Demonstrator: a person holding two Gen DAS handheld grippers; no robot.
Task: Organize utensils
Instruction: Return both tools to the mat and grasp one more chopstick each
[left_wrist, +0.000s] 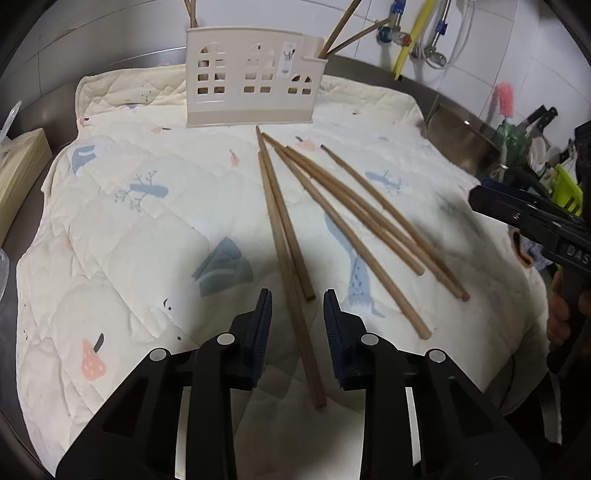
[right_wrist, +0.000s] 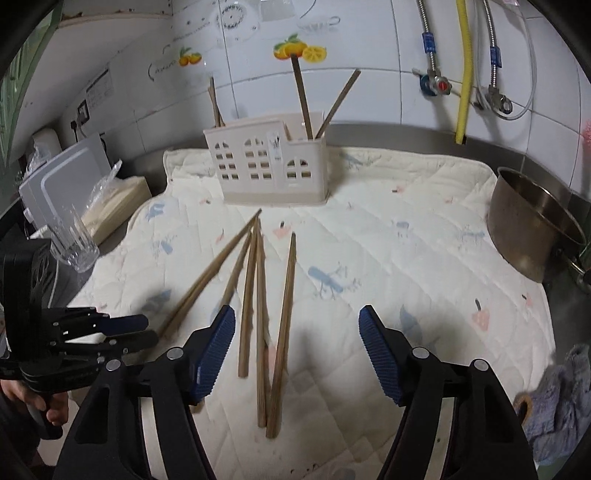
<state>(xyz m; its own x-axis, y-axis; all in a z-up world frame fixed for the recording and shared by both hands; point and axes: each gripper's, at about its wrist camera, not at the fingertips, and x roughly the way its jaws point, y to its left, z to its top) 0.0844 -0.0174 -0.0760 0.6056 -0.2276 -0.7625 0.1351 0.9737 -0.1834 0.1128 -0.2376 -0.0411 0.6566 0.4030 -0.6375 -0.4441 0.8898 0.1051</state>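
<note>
White kitchen tiles back a steel counter covered by a quilted cloth (left_wrist: 129, 229), where 6 loose chopsticks (left_wrist: 332, 210) fan out in front of a cream holder (left_wrist: 251, 77) already carrying a few. The left gripper (left_wrist: 297, 314) straddles the nearest chopstick (left_wrist: 291, 280), jaws partly parted, pads not pressing it. Its long axis runs straight away from the fingers, thin tip toward the holder. The right gripper (right_wrist: 297, 350) hangs wide open over 3 chopsticks (right_wrist: 266, 325) aligned the same way, gripping nothing.
</note>
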